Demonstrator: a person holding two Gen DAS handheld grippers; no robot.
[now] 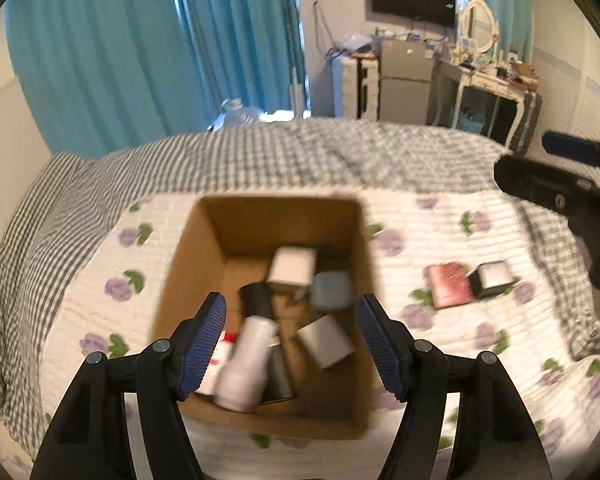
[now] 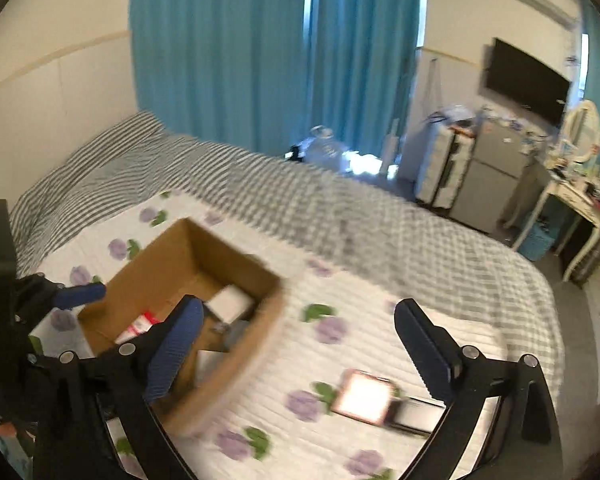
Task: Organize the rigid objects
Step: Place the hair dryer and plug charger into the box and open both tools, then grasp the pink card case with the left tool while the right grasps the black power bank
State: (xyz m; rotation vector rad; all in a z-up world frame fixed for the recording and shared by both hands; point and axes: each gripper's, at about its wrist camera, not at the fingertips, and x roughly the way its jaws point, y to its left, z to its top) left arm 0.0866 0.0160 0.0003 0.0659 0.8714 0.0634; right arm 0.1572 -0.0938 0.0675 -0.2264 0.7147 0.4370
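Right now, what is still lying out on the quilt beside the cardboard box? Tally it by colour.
Red flat packet: 1
Black box with a white top: 1
Total: 2

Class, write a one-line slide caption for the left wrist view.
Open left gripper above a cardboard box of small items; a red booklet lies on the quilt.
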